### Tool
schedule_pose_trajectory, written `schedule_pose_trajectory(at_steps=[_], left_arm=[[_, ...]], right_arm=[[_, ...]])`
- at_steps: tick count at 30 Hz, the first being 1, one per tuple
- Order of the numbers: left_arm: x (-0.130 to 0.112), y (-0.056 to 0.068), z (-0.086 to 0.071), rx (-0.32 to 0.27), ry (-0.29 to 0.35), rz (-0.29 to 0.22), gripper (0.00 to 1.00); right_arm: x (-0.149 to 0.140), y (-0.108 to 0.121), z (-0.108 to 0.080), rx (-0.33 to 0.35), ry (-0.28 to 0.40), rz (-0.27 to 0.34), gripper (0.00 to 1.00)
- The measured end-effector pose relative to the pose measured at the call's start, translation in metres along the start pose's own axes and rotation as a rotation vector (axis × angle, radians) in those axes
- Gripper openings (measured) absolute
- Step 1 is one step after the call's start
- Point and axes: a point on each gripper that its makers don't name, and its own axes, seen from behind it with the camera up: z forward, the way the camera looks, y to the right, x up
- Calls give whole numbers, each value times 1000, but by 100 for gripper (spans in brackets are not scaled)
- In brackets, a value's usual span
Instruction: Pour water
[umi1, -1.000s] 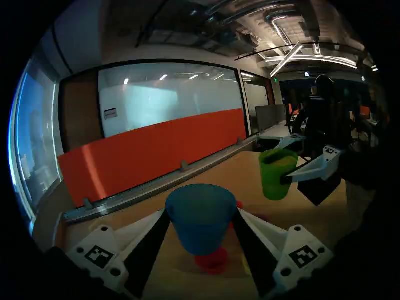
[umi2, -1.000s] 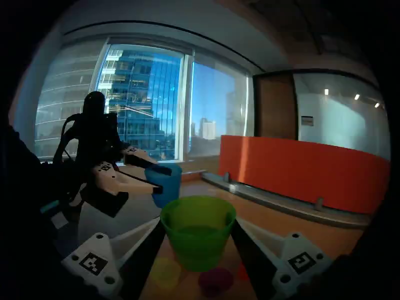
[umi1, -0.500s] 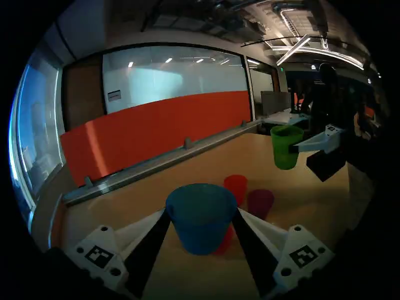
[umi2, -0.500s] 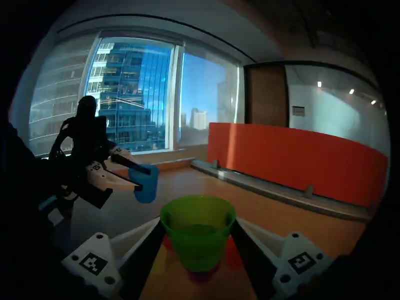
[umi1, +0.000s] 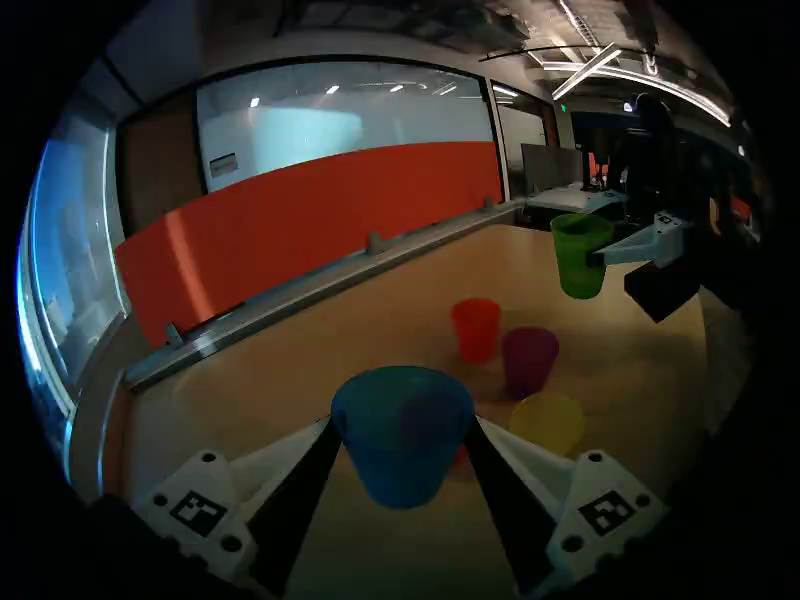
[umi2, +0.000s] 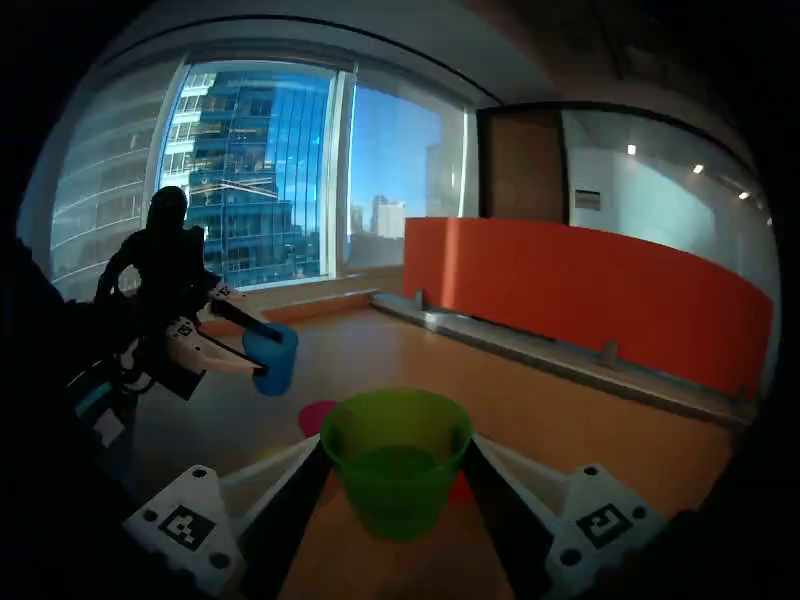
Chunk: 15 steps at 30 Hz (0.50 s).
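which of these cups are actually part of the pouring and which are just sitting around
Job: blue cup and green cup, each gripped; the green one holds liquid.
Lying about: orange cup, purple cup, yellow cup, on the table.

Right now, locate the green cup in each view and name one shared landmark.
Left gripper view: green cup upper right, held by the right gripper.
Right gripper view: bottom centre, between that gripper's fingers.
Shared landmark: the orange wall panel.

The green cup (umi1: 581, 255) has drawn away from the blue cup (umi1: 402, 445); they are now well apart.
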Motion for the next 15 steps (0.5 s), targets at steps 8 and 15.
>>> schedule_pose_trajectory(at_steps=[8, 15], left_arm=[[-28, 4, 8, -23, -83, -3, 86], [-51, 1, 17, -28, -143, -11, 86]], right_arm=[[-28, 3, 0, 1, -65, 11, 89], [-48, 5, 1, 3, -113, 22, 89]])
